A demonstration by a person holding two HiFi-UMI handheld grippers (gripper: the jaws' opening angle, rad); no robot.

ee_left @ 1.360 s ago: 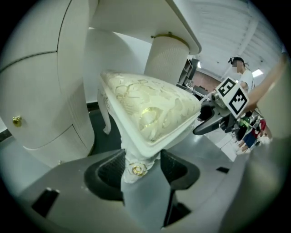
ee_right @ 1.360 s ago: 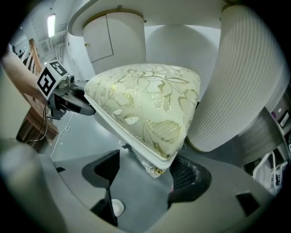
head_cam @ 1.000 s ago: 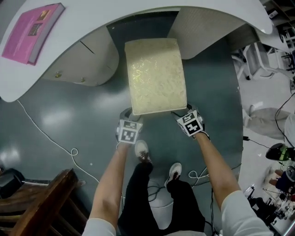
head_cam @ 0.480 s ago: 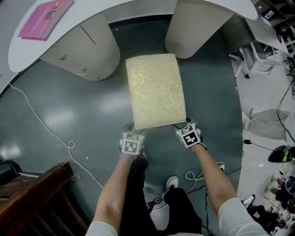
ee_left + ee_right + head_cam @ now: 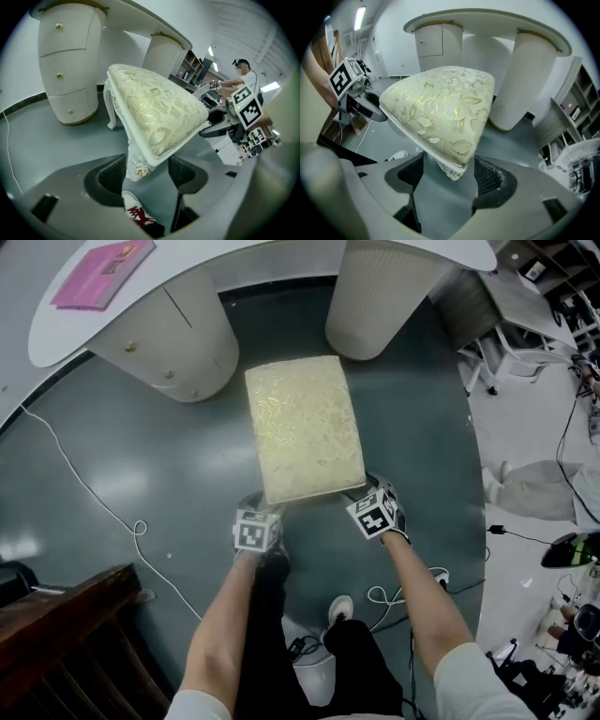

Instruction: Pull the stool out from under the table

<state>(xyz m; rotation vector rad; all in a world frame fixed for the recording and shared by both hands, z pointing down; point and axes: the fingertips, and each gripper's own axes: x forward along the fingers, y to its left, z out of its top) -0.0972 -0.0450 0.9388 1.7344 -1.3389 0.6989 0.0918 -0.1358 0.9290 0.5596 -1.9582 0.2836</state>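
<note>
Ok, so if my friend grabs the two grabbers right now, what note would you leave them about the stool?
The left gripper is open. Its jaws have just been opening, with one near corner of the stool between them, not squeezed.
The right gripper is open too, with the other near corner between its jaws.
The stool stands on the floor, clear of the table, in front of its two pedestals.
Done: the stool is pulled out.
Left: probably just backing both grippers off the corners.

The head view looks steeply down on the stool (image 5: 305, 427) and far bench (image 5: 206, 263). Each gripper view sits low, close at a near stool corner, facing the bench; all share the stool.
</note>
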